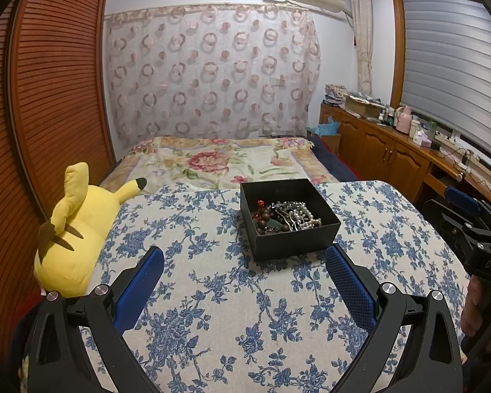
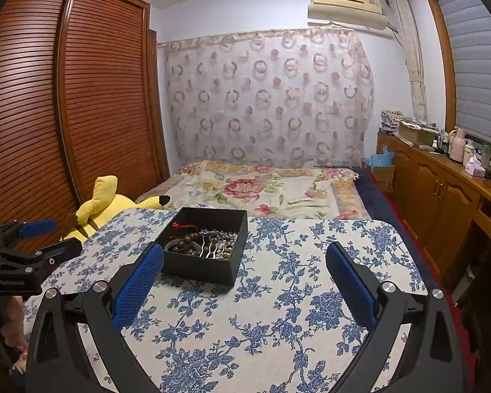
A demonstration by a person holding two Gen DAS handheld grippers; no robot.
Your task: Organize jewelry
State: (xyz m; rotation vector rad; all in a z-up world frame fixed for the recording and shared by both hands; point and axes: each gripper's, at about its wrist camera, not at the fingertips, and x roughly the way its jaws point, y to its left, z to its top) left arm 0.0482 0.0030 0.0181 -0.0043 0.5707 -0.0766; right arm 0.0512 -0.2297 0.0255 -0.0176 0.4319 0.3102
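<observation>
A black open box (image 1: 291, 242) sits on the blue-flowered tablecloth (image 1: 212, 294). It holds a tangle of jewelry (image 1: 286, 217): brown wooden beads, white pearls, a red cord, silver pieces. My left gripper (image 1: 245, 255) is open and empty, hovering just short of the box. In the right wrist view the box (image 2: 199, 268) lies ahead to the left with the jewelry (image 2: 206, 242) inside. My right gripper (image 2: 245, 255) is open and empty, its left finger next to the box's near corner. Each gripper shows at the edge of the other's view, the right one (image 1: 471, 226) and the left one (image 2: 36, 239).
A yellow plush toy (image 1: 75, 229) lies off the table's left edge, also seen in the right wrist view (image 2: 108, 203). A bed with a floral cover (image 1: 219, 160) is beyond the table. A slatted wardrobe (image 1: 49, 82) stands left; a cluttered wooden sideboard (image 1: 392, 144) runs along the right.
</observation>
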